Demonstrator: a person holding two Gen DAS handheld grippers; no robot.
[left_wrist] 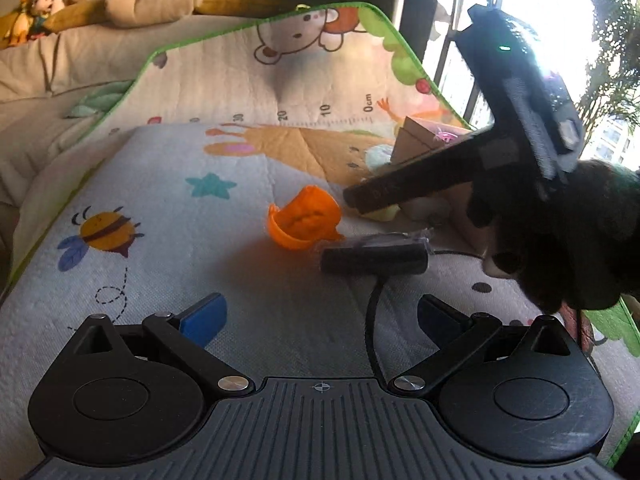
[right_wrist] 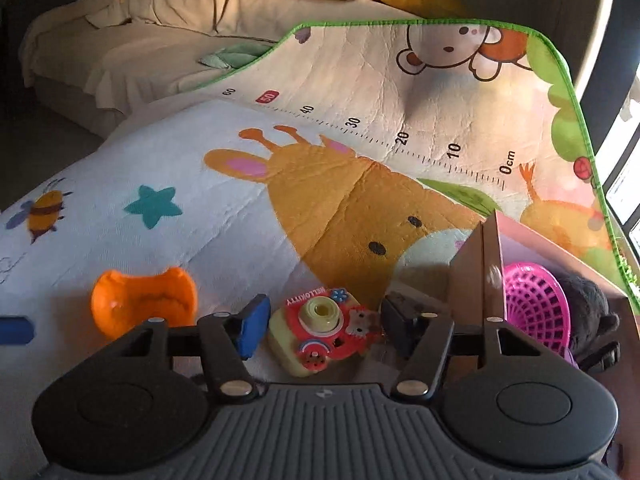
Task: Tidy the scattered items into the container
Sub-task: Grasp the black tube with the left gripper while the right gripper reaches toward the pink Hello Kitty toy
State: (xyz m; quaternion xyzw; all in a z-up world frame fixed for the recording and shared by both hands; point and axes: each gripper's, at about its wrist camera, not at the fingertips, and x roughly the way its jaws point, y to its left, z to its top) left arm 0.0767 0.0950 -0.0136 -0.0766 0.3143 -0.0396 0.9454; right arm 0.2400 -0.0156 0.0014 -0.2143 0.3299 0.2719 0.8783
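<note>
An orange plastic toy lies on the play mat, ahead of my open, empty left gripper; it also shows in the right wrist view at the left. A red and pale-yellow toy camera lies on the mat between the fingers of my right gripper, which stands open around it without closing on it. The cardboard box stands just right of it and holds a pink basket and a dark plush toy. In the left wrist view the right gripper reaches in from the right beside the box.
The cartoon play mat drapes up over a bed at the back. A beige bed with pillows and plush toys lies behind. A window is at the right. A black cable runs across the mat.
</note>
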